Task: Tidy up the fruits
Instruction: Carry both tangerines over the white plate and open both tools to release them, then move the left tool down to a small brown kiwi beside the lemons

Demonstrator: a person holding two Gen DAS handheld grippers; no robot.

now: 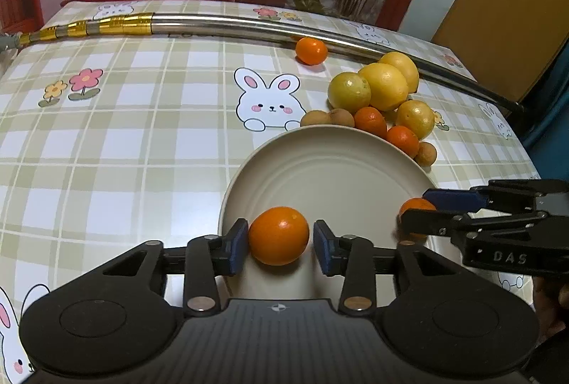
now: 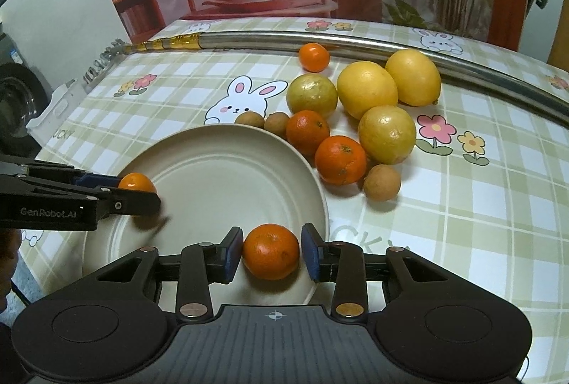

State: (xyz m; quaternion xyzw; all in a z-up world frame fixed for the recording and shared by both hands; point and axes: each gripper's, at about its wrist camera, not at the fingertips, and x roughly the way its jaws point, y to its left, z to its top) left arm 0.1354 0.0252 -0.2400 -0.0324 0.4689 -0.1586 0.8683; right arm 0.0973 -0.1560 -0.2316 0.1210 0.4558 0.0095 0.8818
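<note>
Two grippers are held low over the plate, one from each side, and each has a small orange between its fingers. In the left wrist view the left gripper is seen with its jaws parted: the left pad touches the orange while a clear gap shows at the right pad. In the right wrist view the right gripper is likewise spread, with a second orange set between the pads, touched on the left and just apart on the right. Both fruits are sitting on the near part of the plate, on opposite sides.

Beyond the far rim a cluster of fruit is seen on the checked tablecloth: four lemons, two more oranges and three small brown fruits, the nearest ones touching or just beside the rim. One lone orange lies farther back against a long metal pole. Nothing lies between the plate and the pile.

The gripped oranges are glossy and bright; the right one shows dark specks on its skin.
</note>
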